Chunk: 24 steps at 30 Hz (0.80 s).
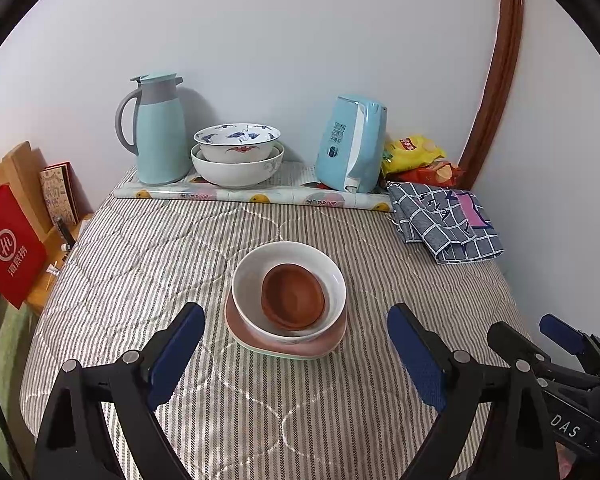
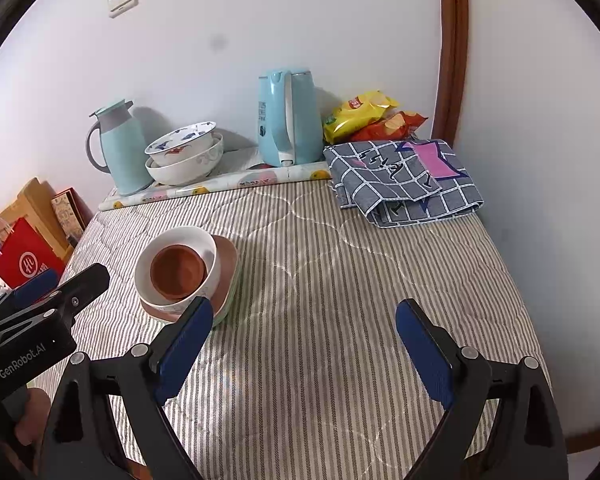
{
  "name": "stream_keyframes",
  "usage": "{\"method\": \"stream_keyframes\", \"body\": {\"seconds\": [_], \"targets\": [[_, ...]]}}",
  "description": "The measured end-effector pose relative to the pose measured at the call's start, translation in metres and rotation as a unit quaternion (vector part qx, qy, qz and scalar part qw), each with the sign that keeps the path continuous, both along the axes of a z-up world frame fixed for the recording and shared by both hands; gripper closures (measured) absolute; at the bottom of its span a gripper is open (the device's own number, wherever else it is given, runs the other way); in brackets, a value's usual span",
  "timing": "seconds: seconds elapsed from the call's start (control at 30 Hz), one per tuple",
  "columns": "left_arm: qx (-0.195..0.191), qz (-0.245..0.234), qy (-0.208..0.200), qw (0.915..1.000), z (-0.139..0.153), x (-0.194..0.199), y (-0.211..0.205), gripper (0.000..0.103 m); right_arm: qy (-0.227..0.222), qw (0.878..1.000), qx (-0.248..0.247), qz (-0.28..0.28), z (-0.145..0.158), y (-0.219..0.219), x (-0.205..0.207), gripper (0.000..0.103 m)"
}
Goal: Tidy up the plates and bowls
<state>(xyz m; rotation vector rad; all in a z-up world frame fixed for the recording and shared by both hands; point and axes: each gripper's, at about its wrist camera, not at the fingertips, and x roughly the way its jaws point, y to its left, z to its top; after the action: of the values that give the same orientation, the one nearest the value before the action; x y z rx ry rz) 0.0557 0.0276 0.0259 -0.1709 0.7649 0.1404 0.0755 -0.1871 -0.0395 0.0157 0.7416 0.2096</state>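
We see both hand-held grippers hovering over a striped quilted worktop (image 1: 340, 400), each with its blue-padded jaws spread wide and nothing between them. The left hand-held gripper (image 1: 296, 352) points at a stack near the middle of the worktop: a brown bowl (image 1: 293, 297) sits inside a white bowl (image 1: 244, 280), which rests on a pink plate (image 1: 300, 346). In the right wrist view the right hand-held gripper (image 2: 304, 354) stands just to the right of that stack, over bare cloth, its left pad overlapping the plate's edge in the picture; we cannot tell whether it touches. At the back, against the wall, a patterned bowl (image 1: 236, 142) is nested in a larger white bowl (image 1: 236, 172) on a printed mat (image 1: 260, 194), between a pale blue thermos jug (image 1: 160, 132) and a blue electric kettle (image 1: 352, 144). Snack bags (image 1: 416, 156) lie beside the kettle, and a folded checked cloth (image 1: 444, 224) lies on the right of the worktop.
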Motion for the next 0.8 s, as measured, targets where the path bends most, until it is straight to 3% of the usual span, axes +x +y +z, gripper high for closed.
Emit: {"method": "stream_keyframes", "body": {"seconds": [0.8], "targets": [[-0.001, -0.003, -0.002, 1.0000, 0.0004, -0.0022, 0.0000, 0.010, 0.000, 1.000, 0.002, -0.002, 0.0021, -0.0010, -0.0011, 0.011]]}}
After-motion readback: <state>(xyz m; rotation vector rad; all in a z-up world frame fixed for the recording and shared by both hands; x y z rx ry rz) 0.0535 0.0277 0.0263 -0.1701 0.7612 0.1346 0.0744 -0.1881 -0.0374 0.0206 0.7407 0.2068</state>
